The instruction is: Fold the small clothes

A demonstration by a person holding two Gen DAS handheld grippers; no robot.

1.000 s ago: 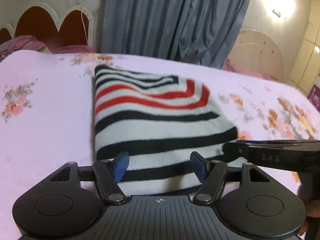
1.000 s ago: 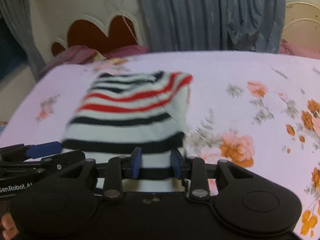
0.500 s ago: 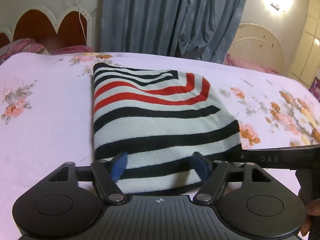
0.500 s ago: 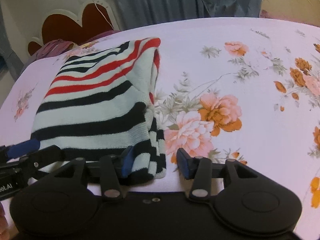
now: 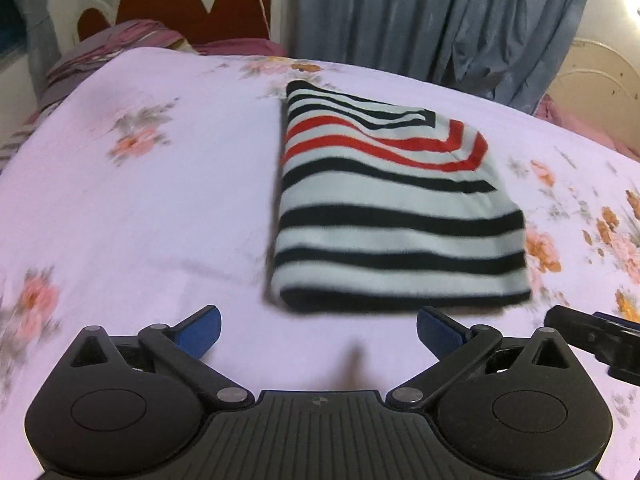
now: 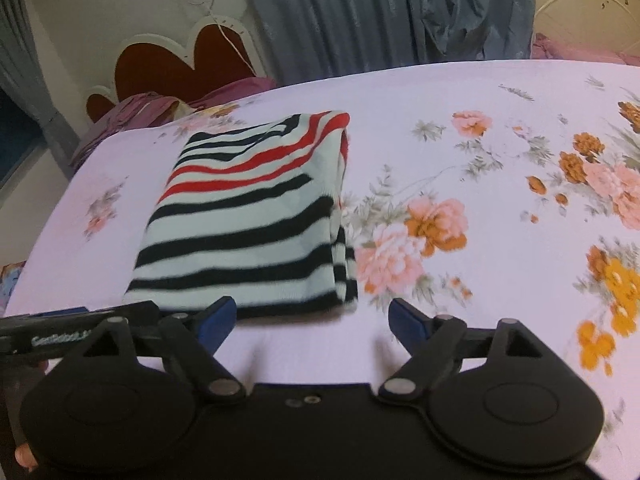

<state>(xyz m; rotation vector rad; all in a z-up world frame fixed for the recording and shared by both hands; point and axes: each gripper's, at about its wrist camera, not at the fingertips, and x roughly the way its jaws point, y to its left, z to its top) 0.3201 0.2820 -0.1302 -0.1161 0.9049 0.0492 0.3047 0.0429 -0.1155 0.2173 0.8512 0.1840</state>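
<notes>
A wide bed sheet (image 5: 160, 216) of pale lilac cotton printed with pink and orange flowers fills both views, with a scalloped red-and-cream headboard (image 5: 180, 4) and grey-blue curtains (image 5: 440, 12) at its far side. On the sheet lies the striped knitted garment (image 5: 392, 216), white with black bands and a few red ones, folded into a compact rectangle. Its long axis runs away from the cameras toward the headboard; its near short edge, a black band, faces both tongs.

The coming move turns on that near edge. It lies just ahead of both tools and apart from them, with bare sheet between. In the left wrist view the garment sits ahead and to the right of the left gripper (image 5: 318, 330); in the right wrist view the garment (image 6: 256, 216) sits ahead and to the left of the right gripper (image 6: 310, 320). So it lies between the two hands, and neither looks clearly nearer.

Both pairs of jaws have just been opening and now stand spread wide, released, with nothing between the blue pads. The right tool's tip pokes into the left view's right edge, beside the garment's near right corner.

The fold looks finished or nearly so; a further fold would need a fresh grasp at the near corners.
</notes>
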